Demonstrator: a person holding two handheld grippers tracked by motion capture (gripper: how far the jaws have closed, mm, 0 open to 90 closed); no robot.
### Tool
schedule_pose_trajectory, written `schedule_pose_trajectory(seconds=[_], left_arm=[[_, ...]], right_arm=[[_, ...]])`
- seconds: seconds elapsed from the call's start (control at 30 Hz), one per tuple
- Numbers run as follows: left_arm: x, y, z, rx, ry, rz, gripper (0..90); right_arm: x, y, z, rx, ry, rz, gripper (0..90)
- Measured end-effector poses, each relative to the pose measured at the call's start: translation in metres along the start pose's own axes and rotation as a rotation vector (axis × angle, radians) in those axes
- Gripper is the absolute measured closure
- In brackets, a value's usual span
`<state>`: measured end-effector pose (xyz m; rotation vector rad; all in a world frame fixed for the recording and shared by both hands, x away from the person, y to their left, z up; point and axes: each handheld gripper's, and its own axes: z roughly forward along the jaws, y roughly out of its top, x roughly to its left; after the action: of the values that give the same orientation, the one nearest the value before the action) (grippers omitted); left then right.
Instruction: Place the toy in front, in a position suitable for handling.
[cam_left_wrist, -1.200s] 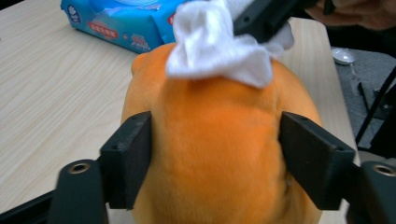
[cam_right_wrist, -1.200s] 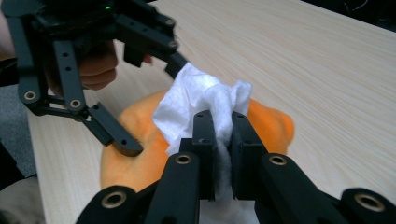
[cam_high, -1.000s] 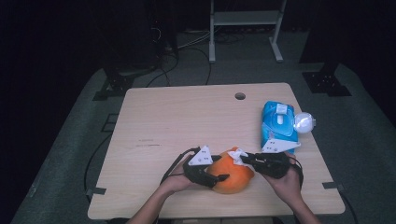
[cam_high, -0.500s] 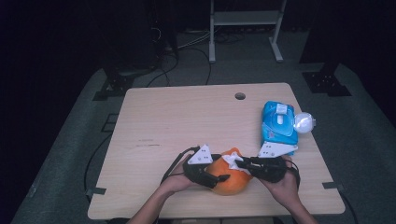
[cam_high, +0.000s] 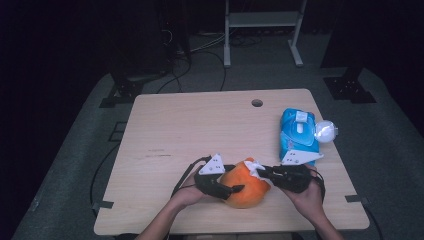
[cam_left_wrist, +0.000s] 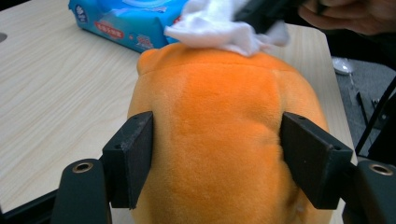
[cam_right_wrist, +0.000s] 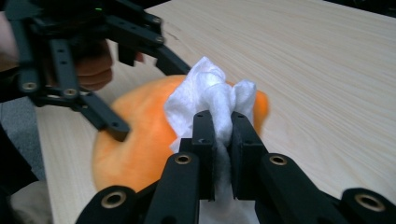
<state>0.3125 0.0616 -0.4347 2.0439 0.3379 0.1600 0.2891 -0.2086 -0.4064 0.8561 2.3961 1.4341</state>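
Note:
An orange plush toy (cam_high: 244, 191) lies near the table's front edge. My left gripper (cam_high: 234, 187) comes in from the left, and its black pads (cam_left_wrist: 133, 156) press on both flanks of the toy (cam_left_wrist: 224, 126). Its jaws have just been opening a little with the toy still between them. My right gripper (cam_high: 261, 173) reaches in from the right, shut on a crumpled white wipe (cam_right_wrist: 210, 93). The wipe (cam_left_wrist: 219, 28) rests on the top of the toy (cam_right_wrist: 135, 149).
A blue pack of wet wipes (cam_high: 297, 132) lies at the right side of the wooden table (cam_high: 200, 130), with a small white round lid (cam_high: 326, 131) beside it. A cable hole (cam_high: 257, 103) sits near the far edge. A metal stand (cam_high: 262, 30) is behind the table.
The wipe has shifted slightly on the toy's top. Both hands keep their places.

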Motion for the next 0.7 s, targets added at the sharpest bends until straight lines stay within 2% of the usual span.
schedule_pose_trajectory(seconds=[0.17, 0.23, 0.33, 0.47, 0.53, 0.6, 0.7], left_arm=[[-0.01, 0.004, 0.006, 0.01, 0.002, 0.051, 29.9], [-0.014, 0.006, 0.008, 0.013, 0.002, 0.062, 30.3], [-0.02, 0.008, 0.011, 0.012, -0.004, 0.082, 30.5], [-0.027, 0.01, 0.016, 0.013, -0.01, 0.109, 29.6], [-0.027, 0.011, 0.016, 0.008, -0.012, 0.105, 26.8], [-0.021, 0.012, 0.012, -0.006, -0.022, 0.08, 20.3], [-0.011, 0.012, 0.008, 0.002, 0.004, 0.001, 13.8]], right_arm=[[0.007, 0.004, 0.003, -0.013, 0.014, -0.018, 81.3], [0.003, 0.003, 0.002, -0.01, -0.001, -0.005, 81.3], [-0.007, 0.0, 0.001, -0.017, -0.014, 0.042, 81.3], [-0.006, 0.001, 0.0, -0.026, -0.018, 0.053, 81.3], [-0.004, 0.002, 0.001, -0.02, -0.015, 0.037, 81.3], [-0.005, 0.003, 0.001, -0.016, -0.008, 0.036, 81.3], [-0.009, 0.001, 0.0, -0.001, -0.024, 0.036, 81.3]])
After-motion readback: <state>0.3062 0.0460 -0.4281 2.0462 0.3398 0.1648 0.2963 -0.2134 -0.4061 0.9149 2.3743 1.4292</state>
